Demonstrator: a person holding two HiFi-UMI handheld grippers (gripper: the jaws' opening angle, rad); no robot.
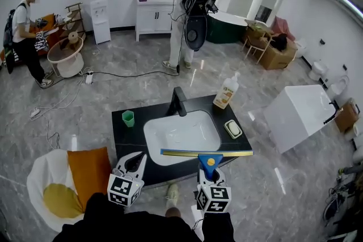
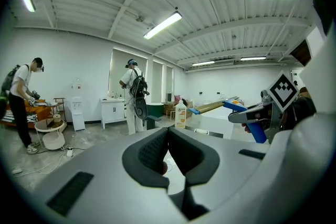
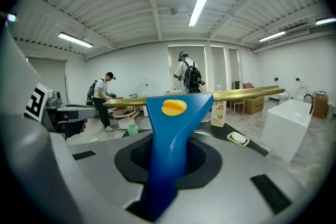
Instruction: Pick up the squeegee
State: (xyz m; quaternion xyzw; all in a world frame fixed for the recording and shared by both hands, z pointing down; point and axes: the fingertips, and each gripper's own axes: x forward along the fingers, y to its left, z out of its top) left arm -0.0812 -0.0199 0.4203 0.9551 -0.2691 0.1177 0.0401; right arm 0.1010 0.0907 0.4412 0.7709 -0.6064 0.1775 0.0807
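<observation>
Grey marble floor and a black sink counter point(image 1: 127, 132) lie below me. My right gripper point(image 1: 210, 173) is clamped on the blue handle of the squeegee point(image 1: 207, 153). Its brass-coloured blade hangs level over the near edge of the basin point(image 1: 181, 132) and seems clear of it. My left gripper point(image 1: 134, 164) has its jaws pressed together on nothing. I judge the pickup done; next I only need a steady, level hold.

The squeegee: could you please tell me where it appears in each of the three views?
Head view: squeegee, lower centre, bar over the sink's front edge.
Left gripper view: squeegee right of centre, mid height.
Right gripper view: squeegee dead centre, handle rising to the bar.
Shared landmark: soap bottle, beyond the squeegee in every view.
</observation>
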